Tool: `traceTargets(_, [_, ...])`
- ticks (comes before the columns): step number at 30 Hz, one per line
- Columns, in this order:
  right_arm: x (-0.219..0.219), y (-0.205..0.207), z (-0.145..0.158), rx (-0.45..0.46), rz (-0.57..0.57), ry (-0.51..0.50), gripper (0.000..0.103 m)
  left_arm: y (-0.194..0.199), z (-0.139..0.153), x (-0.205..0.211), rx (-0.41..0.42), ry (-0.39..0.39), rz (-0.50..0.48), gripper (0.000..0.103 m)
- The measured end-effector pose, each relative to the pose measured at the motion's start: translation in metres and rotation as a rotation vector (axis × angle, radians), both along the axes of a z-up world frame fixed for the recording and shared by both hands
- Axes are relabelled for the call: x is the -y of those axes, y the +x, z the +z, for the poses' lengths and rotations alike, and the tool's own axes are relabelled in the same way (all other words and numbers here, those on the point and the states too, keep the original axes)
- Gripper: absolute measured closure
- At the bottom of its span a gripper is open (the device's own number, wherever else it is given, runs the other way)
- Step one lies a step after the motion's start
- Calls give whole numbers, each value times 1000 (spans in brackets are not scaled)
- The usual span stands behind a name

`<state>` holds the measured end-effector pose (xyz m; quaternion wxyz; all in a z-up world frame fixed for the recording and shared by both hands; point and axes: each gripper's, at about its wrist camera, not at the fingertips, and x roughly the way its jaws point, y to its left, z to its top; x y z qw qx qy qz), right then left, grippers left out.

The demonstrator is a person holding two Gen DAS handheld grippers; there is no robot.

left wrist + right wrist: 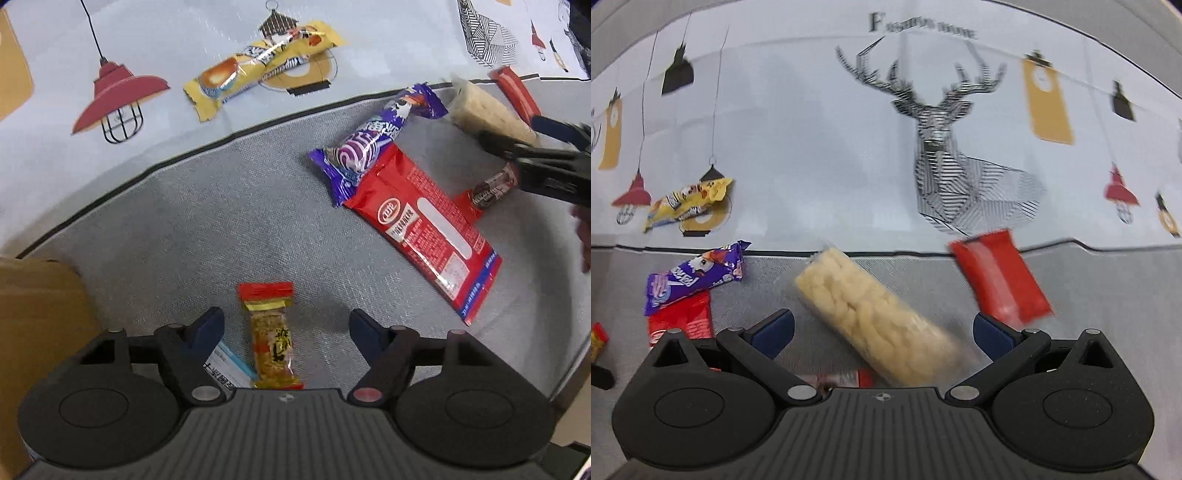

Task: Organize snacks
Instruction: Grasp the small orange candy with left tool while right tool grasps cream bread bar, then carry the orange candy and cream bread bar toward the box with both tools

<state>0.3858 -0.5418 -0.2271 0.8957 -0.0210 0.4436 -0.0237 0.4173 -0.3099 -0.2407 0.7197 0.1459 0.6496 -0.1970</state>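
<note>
Left hand-held gripper [286, 326]: pointed down over a grey mat [207, 221], jaws apart and nothing pressed between the pads; a small peanut-brittle bar in a clear wrapper with red ends [273, 339] is seen lying lengthwise between the two blue fingers [207, 328], nearer the left one, touched by neither; a white-and-blue packet [229, 369] is partly hidden under the left finger, just beside the bar; a brown cardboard surface [37, 317] is noted at the left edge. Further up the mat: a large red flat packet [424, 229], with a purple swirl-printed wrapper [369, 147] overlapping its upper end; a small dark-and-red wrapped sweet [491, 188] beside the red packet's right side. Off the mat, on the printed cloth of the tabletop [184, 44]: a yellow cake-bar wrapper [258, 66]. Right hand-held gripper [882, 328]: jaws spread wide, nothing gripped; a pale puffed-rice bar in clear film [875, 314] is seen lying diagonally in the gap between the fingers, blurred, its lower end near the gripper body, contact with the pads not discernible; a red pouch [1001, 277] lies just above the right finger, across the mat's edge; a red-and-white wrapper [842, 378] is partly hidden below the rice bar.
</note>
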Motion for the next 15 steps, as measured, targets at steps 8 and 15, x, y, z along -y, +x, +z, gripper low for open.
traceTargets(8, [-5,-7,2,-22,50,-37,65,-10,20,1,61,-37,-10,84])
traceTargets(15, [9,-53,38,90,-96,-33,65,-48,66,-7,133,-110,28,84])
